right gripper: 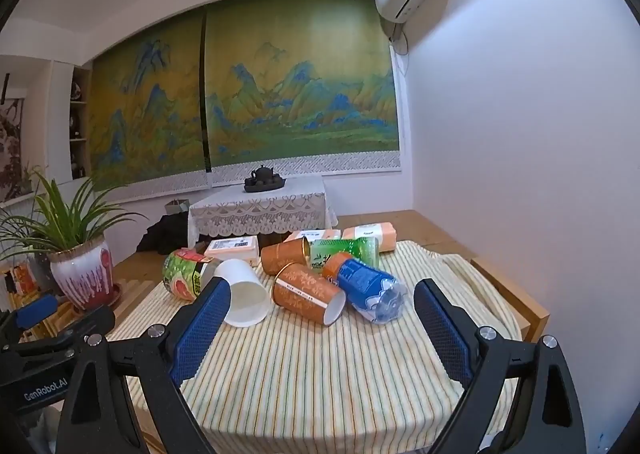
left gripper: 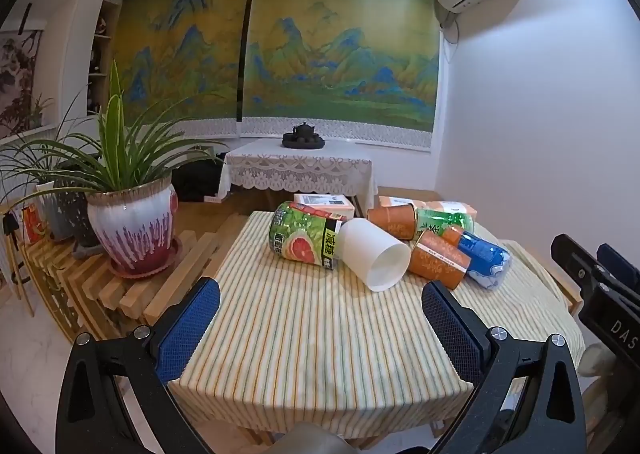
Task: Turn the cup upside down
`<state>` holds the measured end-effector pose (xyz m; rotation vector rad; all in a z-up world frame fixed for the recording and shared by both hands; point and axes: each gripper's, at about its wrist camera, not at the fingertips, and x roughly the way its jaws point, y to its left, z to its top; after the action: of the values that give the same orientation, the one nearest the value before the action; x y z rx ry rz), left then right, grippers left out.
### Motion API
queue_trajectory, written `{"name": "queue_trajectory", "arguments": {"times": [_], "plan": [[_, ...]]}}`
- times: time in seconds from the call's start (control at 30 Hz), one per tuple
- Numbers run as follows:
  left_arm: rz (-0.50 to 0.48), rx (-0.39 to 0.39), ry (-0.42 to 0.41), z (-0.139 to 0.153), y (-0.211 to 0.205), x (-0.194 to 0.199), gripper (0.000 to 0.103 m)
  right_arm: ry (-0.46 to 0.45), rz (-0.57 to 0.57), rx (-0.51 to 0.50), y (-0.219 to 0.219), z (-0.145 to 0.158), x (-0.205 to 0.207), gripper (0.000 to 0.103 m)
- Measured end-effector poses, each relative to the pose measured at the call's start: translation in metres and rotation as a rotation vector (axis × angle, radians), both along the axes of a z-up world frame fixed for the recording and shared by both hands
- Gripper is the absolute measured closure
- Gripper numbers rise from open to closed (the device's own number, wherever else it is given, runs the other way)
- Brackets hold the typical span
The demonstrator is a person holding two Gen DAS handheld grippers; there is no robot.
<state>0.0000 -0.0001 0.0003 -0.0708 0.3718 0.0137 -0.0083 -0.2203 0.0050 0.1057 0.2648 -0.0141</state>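
The white cup (left gripper: 374,258) lies on its side on the striped tablecloth (left gripper: 320,334), against a grapefruit-labelled bottle (left gripper: 306,238) with unreadable Chinese print. Left gripper (left gripper: 320,328), marked "GenRobot.AI", and right gripper (right gripper: 322,330) both gape, holding nothing.
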Motion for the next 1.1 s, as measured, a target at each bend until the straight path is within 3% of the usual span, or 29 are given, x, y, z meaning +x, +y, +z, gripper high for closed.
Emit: {"name": "queue_trajectory", "arguments": {"times": [1.1], "plan": [[0.001,0.001,-0.004,0.0023,-0.0046,0.0016,0.001,0.006,-0.016,-0.014,-0.0005,0.0018,0.0035,0.012]]}}
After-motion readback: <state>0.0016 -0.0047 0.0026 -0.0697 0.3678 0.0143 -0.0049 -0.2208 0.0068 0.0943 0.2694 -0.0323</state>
